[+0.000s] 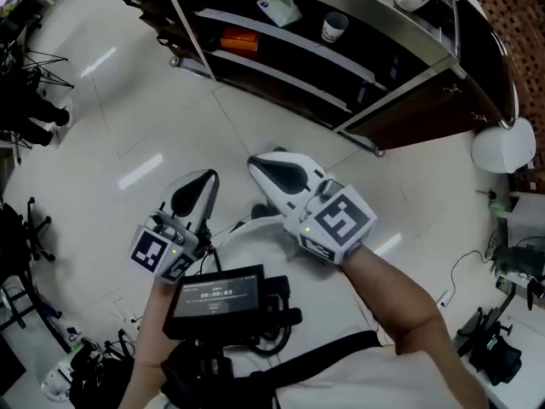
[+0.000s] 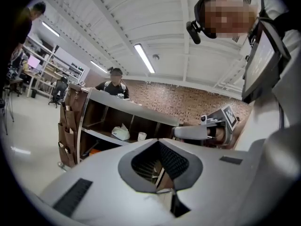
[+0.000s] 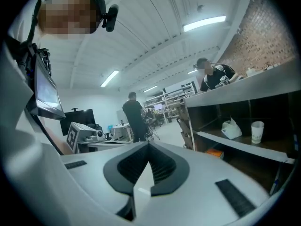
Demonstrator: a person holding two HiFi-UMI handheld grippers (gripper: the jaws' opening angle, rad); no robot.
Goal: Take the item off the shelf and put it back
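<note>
A dark shelf unit (image 1: 358,75) stands ahead across the white floor. On its middle shelf sit a white bag (image 1: 279,7) and a paper cup (image 1: 335,27); an orange box (image 1: 238,38) lies one level lower. Both grippers hang close to the person's chest, well short of the shelf. My left gripper (image 1: 194,192) is shut with nothing in it. My right gripper (image 1: 277,170) is also shut and empty. The left gripper view shows the bag (image 2: 121,133) and cup (image 2: 142,136) far beyond the closed left gripper (image 2: 157,142). The right gripper view shows them past the right gripper (image 3: 149,145), bag (image 3: 232,129) beside cup (image 3: 257,131).
A screen unit (image 1: 217,299) hangs on the person's chest. A white round object (image 1: 504,147) sits right of the shelf. Tripods and cables (image 1: 34,66) lie at the floor's left edge. One person (image 2: 114,84) stands behind the shelf counter, another (image 3: 135,117) farther off.
</note>
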